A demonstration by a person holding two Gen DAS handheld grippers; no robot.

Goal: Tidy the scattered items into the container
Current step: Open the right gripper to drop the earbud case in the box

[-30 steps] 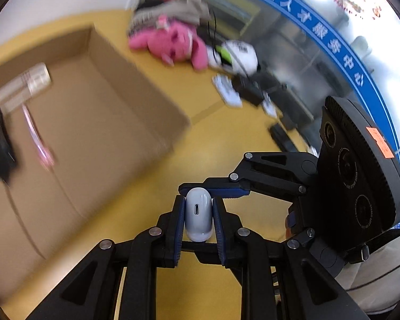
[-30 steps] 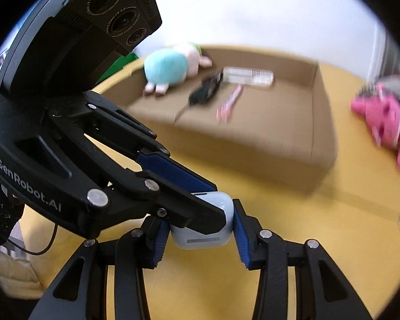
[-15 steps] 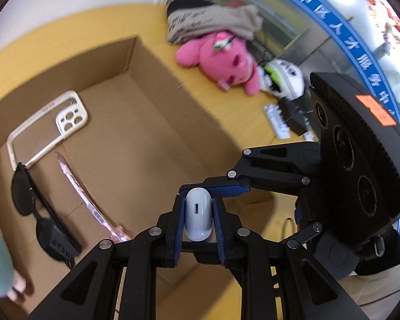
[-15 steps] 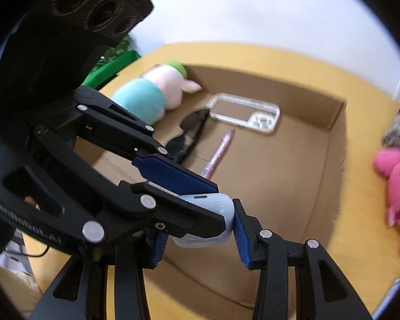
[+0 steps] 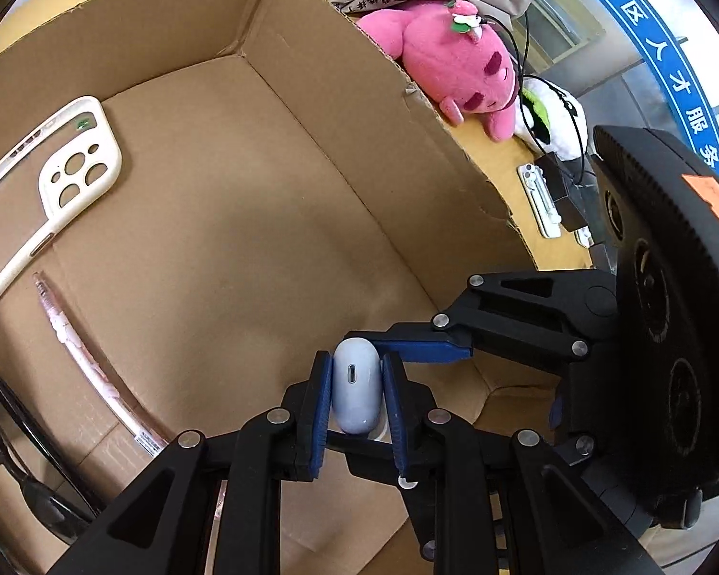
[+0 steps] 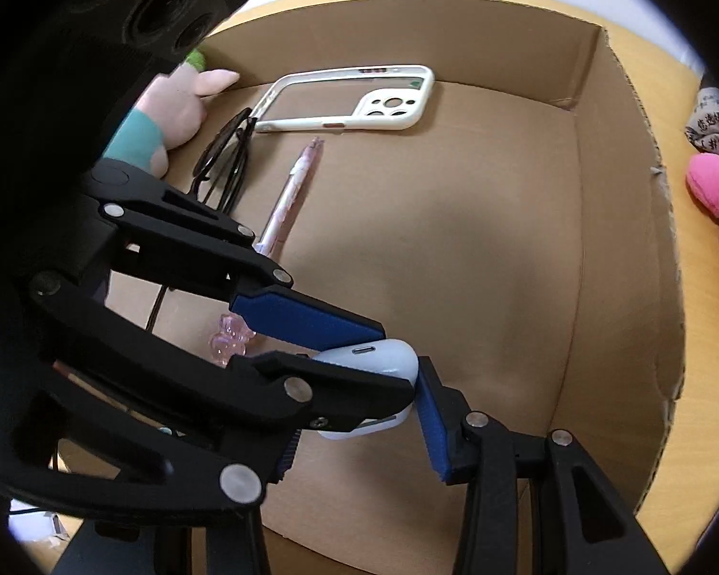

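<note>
Left wrist view: the earbud case was seen clamped upright between the blue pads of the left gripper, its long axis running from six to twelve o'clock, charging port facing the lens. From three o'clock the right gripper was reaching in, one blue finger laid across the top of the case; in the right wrist view the right gripper was set around the earbud case as well, though whether it was truly pinched there could not be told. Both tools were held over the cardboard box, the bare floor lying straight ahead at twelve o'clock. The phone case, the pink pen and the glasses were kept off at nine to ten o'clock, well apart from the drop line. A release downward was judged to be all that was needed.
</note>
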